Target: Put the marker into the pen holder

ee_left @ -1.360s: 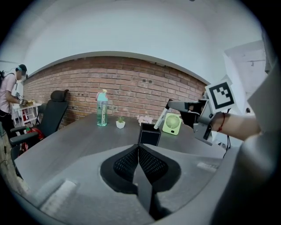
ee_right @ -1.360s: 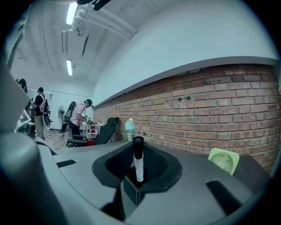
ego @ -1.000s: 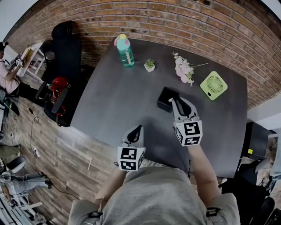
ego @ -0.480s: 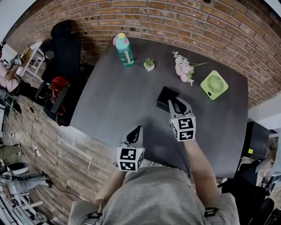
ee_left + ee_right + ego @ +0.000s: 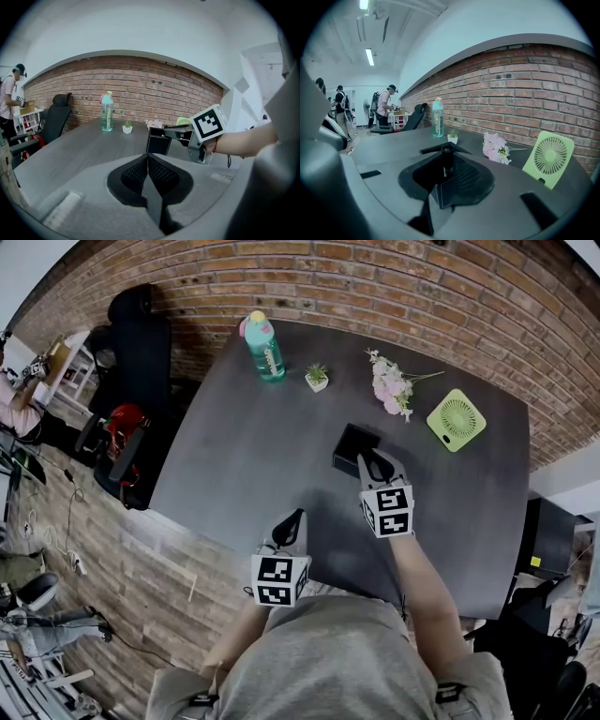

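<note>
right gripper [image 5: 375, 463] clamping slim black plastic marker [image 5: 447, 161] upright, hovering over square black pen holder [image 5: 349, 448] | left gripper [image 5: 291, 521] idling closed, empty, near left | judging marker light, stiff, slick; pinching mid-barrel advisable

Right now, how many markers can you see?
1: a black marker upright in the right tool, over the black square pen holder; others may be hidden inside it.

- marker [image 5: 447, 159]: dark, slim, w/ a paler part lower down; stood upright between the jaws of the right gripper [image 5: 374, 459], lower end at top of the pen holder [image 5: 351, 446].
- pen holder: black square box, open top, upright on table [image 5: 244, 465], approx. mid-table.
</note>
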Tool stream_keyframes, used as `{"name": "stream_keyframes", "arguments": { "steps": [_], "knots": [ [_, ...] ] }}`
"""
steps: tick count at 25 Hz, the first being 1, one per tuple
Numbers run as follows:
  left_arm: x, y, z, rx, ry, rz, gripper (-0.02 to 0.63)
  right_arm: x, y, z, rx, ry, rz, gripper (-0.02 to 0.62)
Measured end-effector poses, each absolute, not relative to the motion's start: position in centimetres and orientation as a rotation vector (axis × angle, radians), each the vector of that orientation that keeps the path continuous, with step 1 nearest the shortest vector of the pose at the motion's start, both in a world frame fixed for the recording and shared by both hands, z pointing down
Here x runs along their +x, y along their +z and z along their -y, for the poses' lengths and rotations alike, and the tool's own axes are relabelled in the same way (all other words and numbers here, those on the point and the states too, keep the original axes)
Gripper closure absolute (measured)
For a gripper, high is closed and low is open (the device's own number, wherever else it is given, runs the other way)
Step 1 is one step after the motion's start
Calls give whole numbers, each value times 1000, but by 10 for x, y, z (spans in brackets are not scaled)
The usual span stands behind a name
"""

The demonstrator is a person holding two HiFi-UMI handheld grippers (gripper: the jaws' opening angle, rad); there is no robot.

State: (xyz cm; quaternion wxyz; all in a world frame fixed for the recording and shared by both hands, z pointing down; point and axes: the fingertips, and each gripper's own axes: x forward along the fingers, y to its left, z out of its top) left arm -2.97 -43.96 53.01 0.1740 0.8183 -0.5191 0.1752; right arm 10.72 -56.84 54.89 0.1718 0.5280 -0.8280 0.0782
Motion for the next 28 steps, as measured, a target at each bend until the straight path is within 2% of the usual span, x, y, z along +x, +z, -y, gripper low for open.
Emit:
{"name": "stream_keyframes", "arguments": {
  "steps": [28],
  "knots": [
    [-36,526,414,2347,502,1461,589,106,554,545,1467,211,2320,522]
  ]
}}
